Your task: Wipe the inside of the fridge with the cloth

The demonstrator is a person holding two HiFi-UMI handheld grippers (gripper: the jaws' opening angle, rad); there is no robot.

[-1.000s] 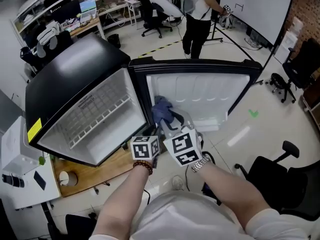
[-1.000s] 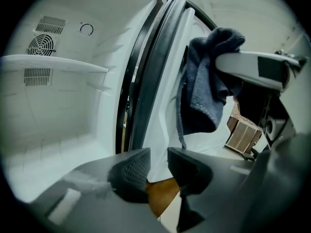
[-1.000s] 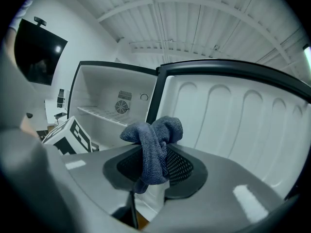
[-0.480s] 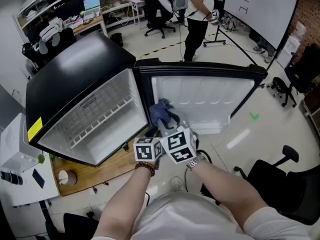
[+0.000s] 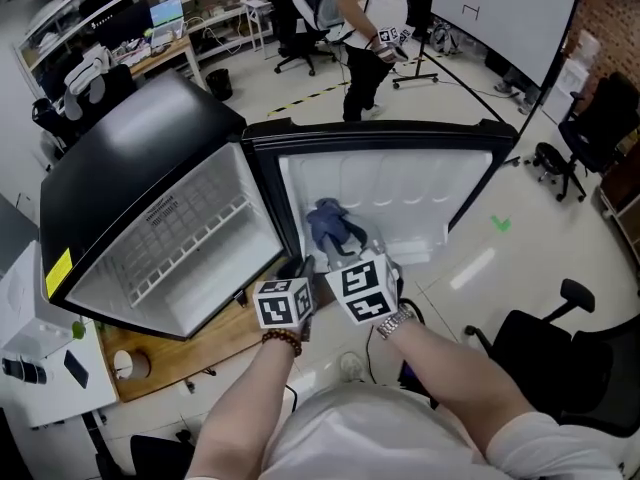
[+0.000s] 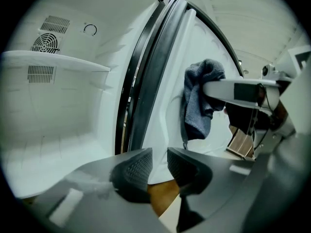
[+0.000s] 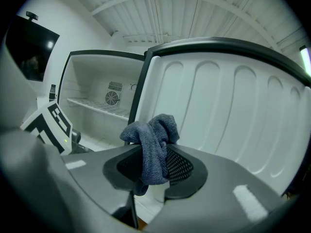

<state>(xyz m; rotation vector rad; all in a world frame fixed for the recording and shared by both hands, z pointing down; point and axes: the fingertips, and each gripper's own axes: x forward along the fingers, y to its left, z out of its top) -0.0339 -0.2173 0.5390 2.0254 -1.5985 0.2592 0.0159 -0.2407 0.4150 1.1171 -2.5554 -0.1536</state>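
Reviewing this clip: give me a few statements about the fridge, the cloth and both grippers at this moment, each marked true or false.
1. The right gripper is shut on a crumpled blue-grey cloth. True.
2. The cloth hangs before the white inner lining of the black mini fridge's open door. True.
3. The left gripper grips a sponge. False: its jaws stand apart with nothing between them.
4. The fridge compartment is packed with food. False: only a bare wire shelf shows inside.
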